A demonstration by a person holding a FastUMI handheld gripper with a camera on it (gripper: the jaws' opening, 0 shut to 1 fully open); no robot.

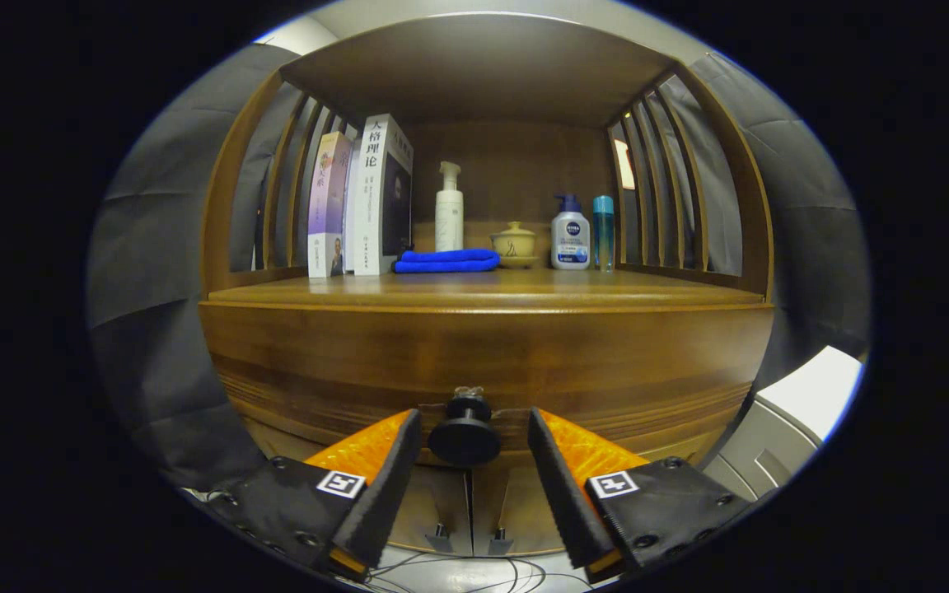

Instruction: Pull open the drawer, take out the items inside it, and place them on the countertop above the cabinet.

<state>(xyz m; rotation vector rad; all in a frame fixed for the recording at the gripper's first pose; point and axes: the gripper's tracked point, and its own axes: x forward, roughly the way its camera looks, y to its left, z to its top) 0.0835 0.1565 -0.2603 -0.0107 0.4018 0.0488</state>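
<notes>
Wooden cabinet (483, 346), drawer knob (465, 435) between parted gripper (474, 432) fingers

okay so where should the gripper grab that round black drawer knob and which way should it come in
Grip the drawer knob on its round rim, one finger at each side. Come straight in from the front, as the gripper now stands: its fingers are open with the knob between them, not yet touching. The knob stands out from the drawer front on a narrow stem, so closing behind the wide disc should give a firm pull.
</notes>
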